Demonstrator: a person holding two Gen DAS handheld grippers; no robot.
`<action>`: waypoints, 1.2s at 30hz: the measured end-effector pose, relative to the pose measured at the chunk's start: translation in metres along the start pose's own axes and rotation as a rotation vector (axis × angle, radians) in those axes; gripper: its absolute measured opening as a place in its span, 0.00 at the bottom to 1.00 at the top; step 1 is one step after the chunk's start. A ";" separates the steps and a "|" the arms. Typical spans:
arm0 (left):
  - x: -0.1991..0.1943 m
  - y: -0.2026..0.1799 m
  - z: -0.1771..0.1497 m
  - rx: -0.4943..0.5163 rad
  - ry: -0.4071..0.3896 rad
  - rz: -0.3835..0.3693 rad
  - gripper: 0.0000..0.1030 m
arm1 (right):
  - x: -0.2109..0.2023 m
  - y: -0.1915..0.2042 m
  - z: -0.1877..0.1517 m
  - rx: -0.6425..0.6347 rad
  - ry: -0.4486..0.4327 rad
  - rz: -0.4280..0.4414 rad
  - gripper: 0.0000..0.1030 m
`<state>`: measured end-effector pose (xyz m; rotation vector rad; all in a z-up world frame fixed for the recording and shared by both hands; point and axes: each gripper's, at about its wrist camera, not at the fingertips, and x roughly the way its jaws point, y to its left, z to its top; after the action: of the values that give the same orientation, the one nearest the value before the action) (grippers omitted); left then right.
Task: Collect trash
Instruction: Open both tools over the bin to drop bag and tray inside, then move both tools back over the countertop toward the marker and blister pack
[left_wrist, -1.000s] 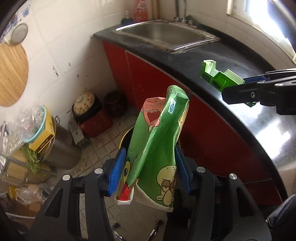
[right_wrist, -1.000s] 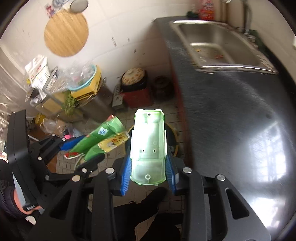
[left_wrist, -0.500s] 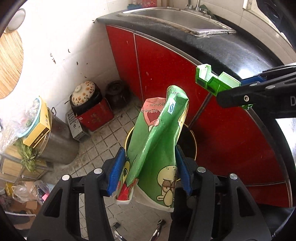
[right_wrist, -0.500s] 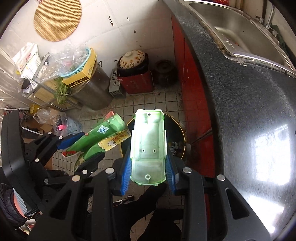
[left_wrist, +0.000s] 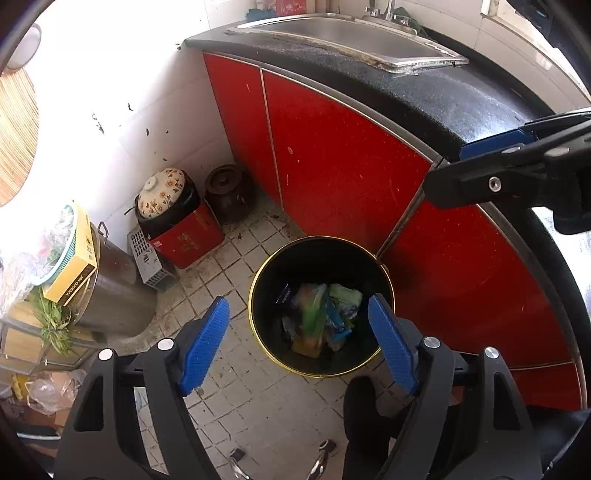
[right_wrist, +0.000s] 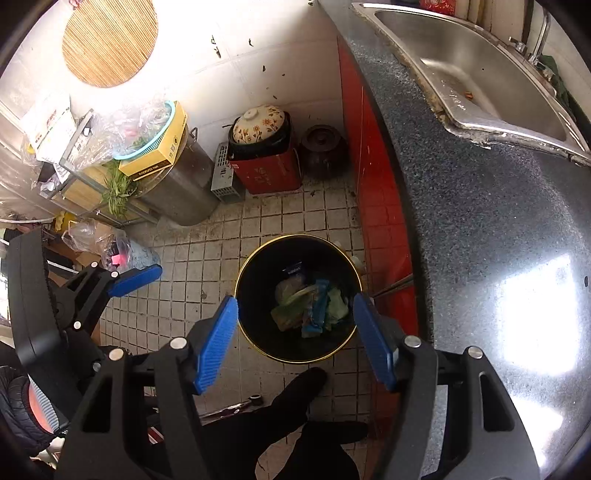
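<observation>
the left gripper is held above the black bin with the gold rim, and its jaws have just been opening; they stand wide apart and nothing is seen between the blue pads. the right gripper is in the same state, its jaws also just opened and empty, over the same bin. the trash is found inside the bin: a green snack bag, blurred in the left view as if not yet settled, lies among blue and pale green wrappers at the bottom. the pale green plastic piece cannot be told apart clearly there. the bin stands on the tiled floor, just beside the red cabinet. the drop step is judged to be done. from here a light wrapper could be caught on a pad and be carried out when the grippers are raised, and the bin could be knocked over by the dark shoe close to its rim.
</observation>
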<state>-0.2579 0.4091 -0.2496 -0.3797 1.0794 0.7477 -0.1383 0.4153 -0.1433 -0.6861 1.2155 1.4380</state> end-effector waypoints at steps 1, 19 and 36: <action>-0.001 0.000 0.001 -0.002 -0.002 -0.002 0.73 | -0.003 -0.001 -0.001 0.002 -0.004 0.000 0.62; -0.079 -0.152 0.062 0.483 -0.210 -0.285 0.89 | -0.202 -0.115 -0.129 0.446 -0.330 -0.259 0.79; -0.193 -0.493 -0.025 1.205 -0.343 -0.752 0.89 | -0.358 -0.196 -0.506 1.159 -0.475 -0.636 0.79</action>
<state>0.0250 -0.0213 -0.1238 0.3742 0.7940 -0.5349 0.0355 -0.2021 -0.0384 0.1041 1.0732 0.1994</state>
